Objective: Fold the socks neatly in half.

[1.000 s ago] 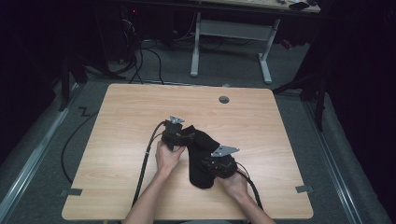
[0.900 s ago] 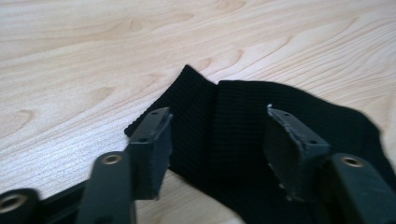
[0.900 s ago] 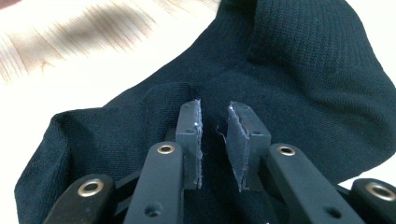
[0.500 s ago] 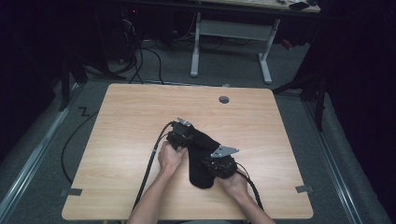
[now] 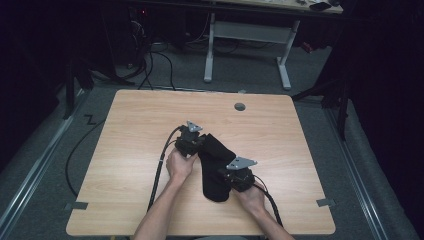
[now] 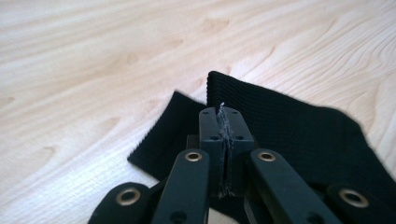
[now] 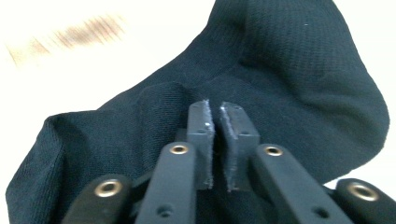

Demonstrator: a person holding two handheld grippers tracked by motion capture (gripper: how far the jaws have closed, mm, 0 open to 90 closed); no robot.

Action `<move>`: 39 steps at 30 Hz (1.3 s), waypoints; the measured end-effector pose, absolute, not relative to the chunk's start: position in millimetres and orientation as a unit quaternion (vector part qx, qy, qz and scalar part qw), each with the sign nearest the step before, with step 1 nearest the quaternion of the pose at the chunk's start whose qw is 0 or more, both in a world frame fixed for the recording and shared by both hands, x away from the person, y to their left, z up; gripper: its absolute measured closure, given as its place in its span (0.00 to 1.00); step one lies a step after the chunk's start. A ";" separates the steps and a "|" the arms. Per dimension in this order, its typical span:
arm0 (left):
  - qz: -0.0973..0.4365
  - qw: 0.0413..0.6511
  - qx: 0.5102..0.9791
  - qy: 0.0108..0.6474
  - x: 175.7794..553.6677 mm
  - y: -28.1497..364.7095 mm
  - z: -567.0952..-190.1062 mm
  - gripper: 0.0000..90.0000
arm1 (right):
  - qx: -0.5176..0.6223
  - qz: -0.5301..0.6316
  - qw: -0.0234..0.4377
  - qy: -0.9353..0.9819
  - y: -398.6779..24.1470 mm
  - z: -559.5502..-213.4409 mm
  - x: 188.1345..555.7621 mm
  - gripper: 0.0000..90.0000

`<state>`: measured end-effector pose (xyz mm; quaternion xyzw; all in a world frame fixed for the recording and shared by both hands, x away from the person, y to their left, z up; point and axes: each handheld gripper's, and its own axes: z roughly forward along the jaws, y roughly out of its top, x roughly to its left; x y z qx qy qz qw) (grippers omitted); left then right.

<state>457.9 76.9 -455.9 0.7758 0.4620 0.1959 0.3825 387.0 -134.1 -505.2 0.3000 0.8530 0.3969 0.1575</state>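
Note:
A black sock (image 5: 214, 165) lies slantwise on the wooden table (image 5: 130, 130), near its middle. My left gripper (image 5: 201, 145) is at the sock's upper end. Its jaws have just been closing and now stand shut on the ribbed cuff (image 6: 280, 121), with the top layer pinched and a lower flap (image 6: 161, 135) lying to the left. My right gripper (image 5: 226, 176) is at the sock's lower end. Its jaws have also just been closing, and the pads (image 7: 200, 130) now pinch a raised fold of the foot part (image 7: 289, 79). A hand holds each gripper.
A round cable hole (image 5: 240, 106) sits near the table's far edge. Black cables (image 5: 161, 165) trail from both grippers toward the near edge. Beyond the table stand a white desk frame (image 5: 250, 35) and floor cables.
The left gripper nudged right onto the sock's upper end, then eased back a little. The right gripper has stayed at the lower end.

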 end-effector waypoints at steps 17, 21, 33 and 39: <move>0.194 0.421 0.761 0.453 453.6 81.7 -433.4 0.99 | 0.288 0.432 0.131 0.844 -125.3 -491.4 384.3 0.83; 0.185 0.424 0.761 0.455 453.7 82.7 -433.0 0.99 | 0.285 0.432 0.110 0.849 -118.5 -492.1 383.8 0.78; 0.193 0.432 0.755 0.455 449.8 92.9 -418.3 0.99 | 0.268 0.419 0.133 0.857 -118.8 -487.2 375.5 0.97; 0.208 0.430 0.751 0.456 447.8 102.4 -401.0 0.99 | 0.249 0.435 0.147 0.853 -126.8 -468.7 362.2 0.97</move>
